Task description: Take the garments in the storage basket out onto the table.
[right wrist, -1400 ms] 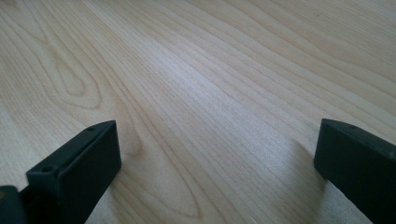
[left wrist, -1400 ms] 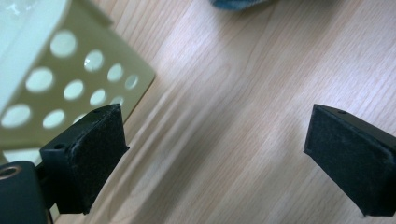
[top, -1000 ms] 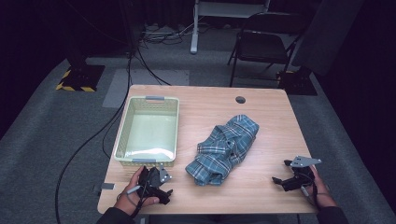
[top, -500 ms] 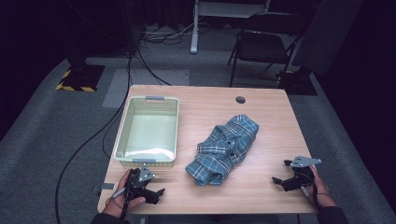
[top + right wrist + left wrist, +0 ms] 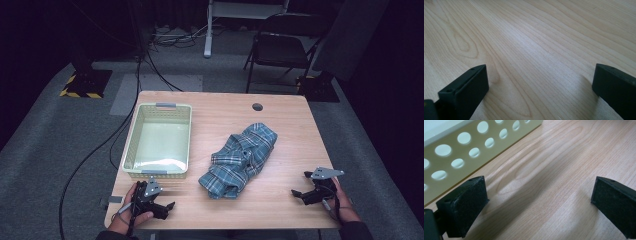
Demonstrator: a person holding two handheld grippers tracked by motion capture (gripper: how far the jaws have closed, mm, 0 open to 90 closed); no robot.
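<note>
Plaid shirt (image 5: 241,160): crumpled mid-tabletop (image 5: 280,200), between both tools, apart from each.
Left tool (image 5: 165,209): jaws just opened, now spread, nothing between; basket (image 5: 158,172) just beyond it.
Right tool (image 5: 299,194): spread, empty, low over wood.
Advice: reach inward, pinch opposite shirt edges, lift evenly.

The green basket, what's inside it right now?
Nothing shows inside the green basket: its pale floor looks bare in the high view. The strip just behind its near wall is hidden by that wall. The plaid shirt lies crumpled on the table beside it.
</note>
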